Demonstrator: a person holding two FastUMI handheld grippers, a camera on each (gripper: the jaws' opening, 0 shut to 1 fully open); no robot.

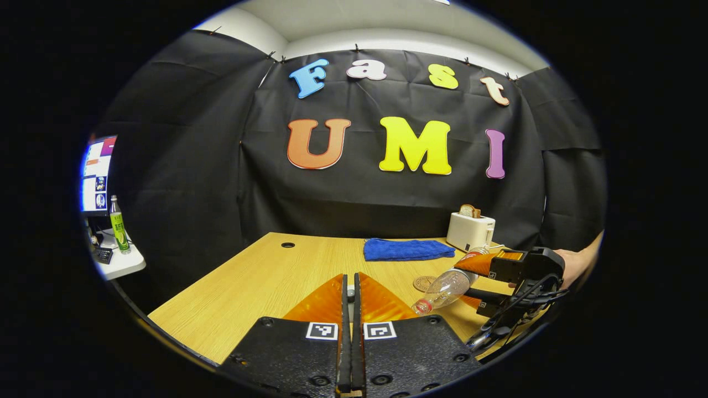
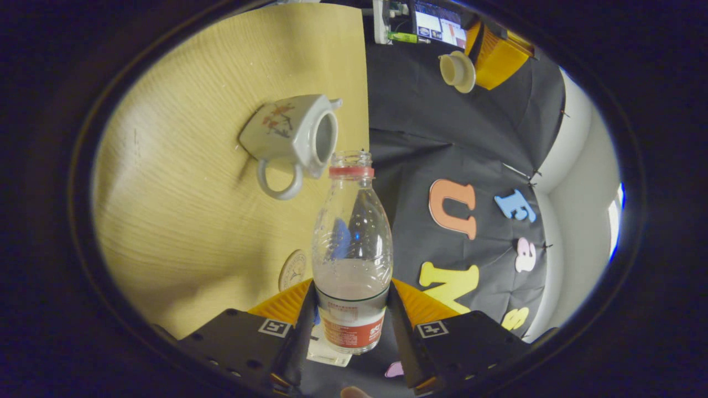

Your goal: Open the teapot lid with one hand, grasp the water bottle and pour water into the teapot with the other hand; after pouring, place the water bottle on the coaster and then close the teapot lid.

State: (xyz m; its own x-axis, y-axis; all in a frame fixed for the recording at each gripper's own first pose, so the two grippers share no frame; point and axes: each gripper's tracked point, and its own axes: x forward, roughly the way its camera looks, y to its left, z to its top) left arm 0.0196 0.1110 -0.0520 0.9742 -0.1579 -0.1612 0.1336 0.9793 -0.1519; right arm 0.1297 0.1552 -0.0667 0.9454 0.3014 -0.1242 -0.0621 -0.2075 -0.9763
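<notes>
Right gripper view looks along the right gripper point(image 2: 350, 309), whose two fingers press on either side of the water bottle point(image 2: 352, 249), pinching it at the labelled lower body. The bottle is uncapped and tipped over toward the table point(image 2: 182, 221), with a little water left inside; its mouth points at the teapot point(image 2: 293, 135), close to the pot's open top. The teapot stands on the table with its lid off, handle toward the camera and spout at the far side. Just beside the bottle's body, near the gripper, the round coaster point(image 2: 293, 270) lies flat on the table with nothing on it. Farther off in this view, the left gripper point(image 2: 487, 63) holds the teapot lid point(image 2: 457, 71) up in front of the black wall, clear of the pot.

In the left gripper view, that gripper's own fingers point(image 1: 326, 301) are pressed close together, pinching the lid's knob, which barely shows in the narrow gap between them. Off to its right, a hand point(image 1: 575, 264) holds the right gripper with the bottle slanted downward, mouth lowest. The coaster sits on the table behind the bottle. Beyond lie a folded blue cloth point(image 1: 408, 250) and a white toaster point(image 1: 470, 231) with a slice of bread in it.
</notes>
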